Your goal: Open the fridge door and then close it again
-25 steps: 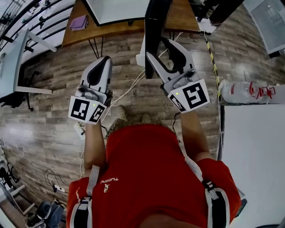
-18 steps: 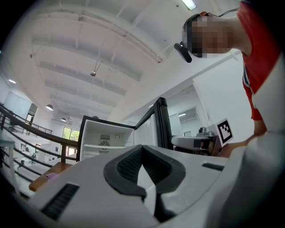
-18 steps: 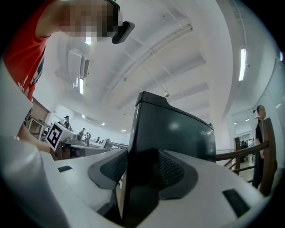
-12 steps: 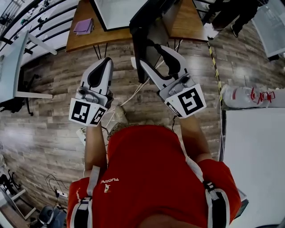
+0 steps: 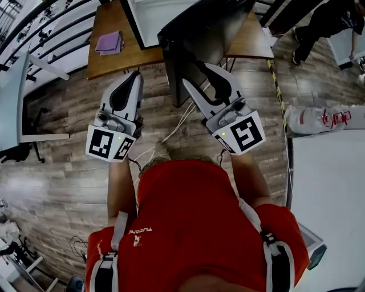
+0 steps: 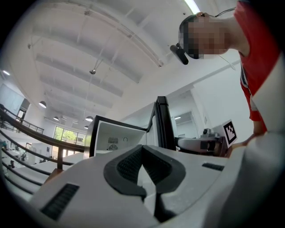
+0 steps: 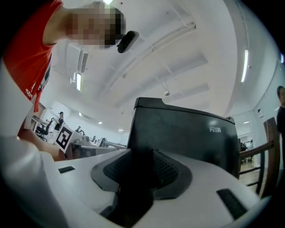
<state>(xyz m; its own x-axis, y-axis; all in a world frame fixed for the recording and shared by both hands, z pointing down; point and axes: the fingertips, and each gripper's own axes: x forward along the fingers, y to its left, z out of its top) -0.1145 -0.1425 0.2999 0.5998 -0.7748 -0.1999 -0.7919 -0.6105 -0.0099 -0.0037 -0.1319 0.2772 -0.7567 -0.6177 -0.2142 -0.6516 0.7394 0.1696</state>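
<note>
Head view: found the fridge [image 5: 153, 17] at top centre on a wooden tabletop [image 5: 114, 60], with its door [image 5: 199, 40] standing open. Noted the right hand-held gripper [image 5: 195, 74] clamped on the door's free edge, probably serving as a handle. Noted the left hand-held gripper [image 5: 132, 77] left of centre, clear of the door.

Left gripper view: saw jaws together, holding nothing.

Right gripper view: saw the dark door edge pinched between the pads [image 7: 167, 171].

The black fridge door [image 7: 187, 133] says "FUXIN" in small white letters, top right. Red shirt [image 5: 188, 228] has white print, too small to read.
</note>
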